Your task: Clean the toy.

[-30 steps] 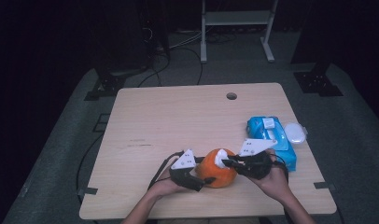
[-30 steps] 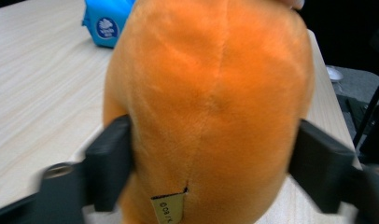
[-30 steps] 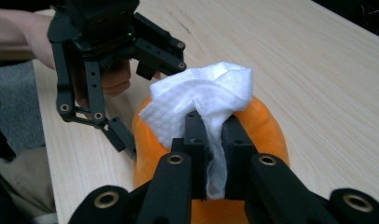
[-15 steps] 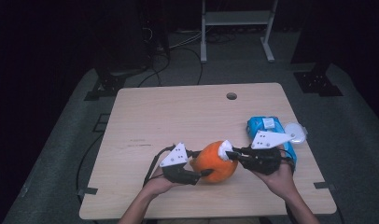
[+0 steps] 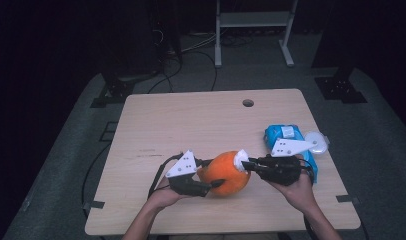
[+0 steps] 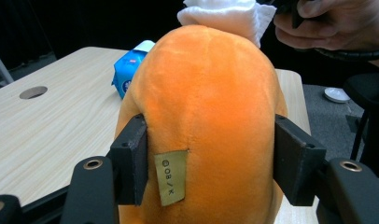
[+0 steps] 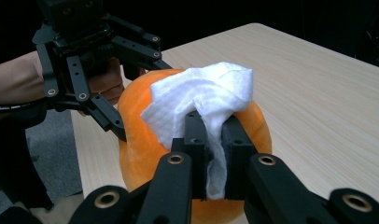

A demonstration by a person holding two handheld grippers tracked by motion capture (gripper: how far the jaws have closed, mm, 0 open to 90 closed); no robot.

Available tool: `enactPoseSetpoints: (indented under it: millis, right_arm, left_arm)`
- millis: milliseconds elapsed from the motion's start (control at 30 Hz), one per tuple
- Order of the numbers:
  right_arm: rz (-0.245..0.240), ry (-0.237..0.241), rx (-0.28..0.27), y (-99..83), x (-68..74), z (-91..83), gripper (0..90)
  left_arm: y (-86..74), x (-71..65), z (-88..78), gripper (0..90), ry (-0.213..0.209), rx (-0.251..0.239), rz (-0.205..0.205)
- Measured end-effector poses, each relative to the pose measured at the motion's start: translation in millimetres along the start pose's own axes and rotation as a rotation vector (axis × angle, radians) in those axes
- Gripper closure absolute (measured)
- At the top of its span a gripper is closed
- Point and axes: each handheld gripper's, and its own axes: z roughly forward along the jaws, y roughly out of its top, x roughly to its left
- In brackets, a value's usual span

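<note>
1. High view: orange plush [image 5: 225, 172] now lifted slightly off table [image 5: 191, 125], just left of blue wipes pack [image 5: 286, 136]. Left gripper [image 5: 211, 186] jaws just closing onto plush; hold secured for wiping.
2. Left gripper view: clamped on plush [image 6: 206, 107] flanks, tag facing camera.
3. Right gripper view: right gripper [image 7: 214, 140] pinching white wipe [image 7: 201, 100], pressed on plush top. Fuzzy, rounded, clean-looking.

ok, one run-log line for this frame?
left tool: shut on orange plush | right tool: shut on white wipe, pressed on plush top | wipe pack: on table
</note>
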Motion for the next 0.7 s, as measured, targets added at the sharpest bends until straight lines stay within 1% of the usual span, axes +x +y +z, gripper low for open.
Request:
enactPoseSetpoints:
  millis: [33,133,200,267,300,333,367,400,433,467,500,533,567,633,700]
  right_arm:
    - [0.002,0.001,0.001,-0.3,-0.9,0.2,82.4]
    - [0.017,0.004,0.005,-2.3,-2.5,1.7,82.4]
    - [0.023,0.004,0.014,-4.9,-5.2,3.7,82.4]
    - [0.042,0.012,0.028,-9.6,-8.6,6.5,82.4]
    - [0.047,0.009,0.042,-12.8,-10.4,8.6,82.4]
    - [0.055,0.005,0.062,-17.2,-12.6,11.5,82.4]
    - [0.067,-0.001,0.097,-25.1,-16.5,17.1,82.4]
    - [0.079,-0.002,0.123,-30.9,-19.3,21.3,82.4]
    - [0.099,-0.003,0.163,-39.6,-22.8,28.2,82.4]
    - [0.115,0.003,0.196,-48.2,-25.5,35.1,82.4]
    - [0.131,0.009,0.212,-53.8,-27.9,38.8,82.4]
    - [0.136,0.007,0.214,-54.9,-29.6,38.7,82.4]
    - [0.136,0.001,0.211,-53.0,-30.6,35.9,82.4]
    - [0.122,-0.017,0.194,-48.4,-30.3,30.5,82.4]
    - [0.113,-0.023,0.186,-45.8,-28.8,28.4,82.4]
  left_arm:
    - [0.8,0.6,-1.0,37.7,0.002,0.004,0.004]
    - [0.7,2.0,-2.0,37.7,0.002,0.003,-0.001]
    - [-0.5,2.5,-1.4,37.6,0.001,0.011,-0.005]
    - [-3.7,3.9,0.5,37.3,-0.005,0.021,-0.016]
    - [-6.7,5.4,2.5,37.0,-0.005,0.032,-0.020]
    - [-6.7,5.4,2.5,36.4,-0.005,0.032,-0.020]
    - [-17.2,7.8,10.2,35.3,-0.009,0.071,-0.046]
    - [-24.2,8.3,16.1,34.2,-0.008,0.107,-0.054]
    - [-31.5,8.1,21.7,33.4,-0.018,0.114,-0.056]
    - [-35.4,7.6,25.4,33.1,-0.029,0.101,-0.071]
    - [-34.8,6.4,27.7,32.8,-0.021,0.109,-0.059]
    - [-32.1,5.2,28.5,32.4,-0.012,0.116,-0.046]
    - [-30.3,4.5,28.8,31.8,-0.001,0.117,-0.046]
    - [-31.0,4.4,29.0,31.3,-0.008,0.117,-0.044]
    - [-31.5,4.0,29.4,31.3,-0.010,0.114,-0.043]
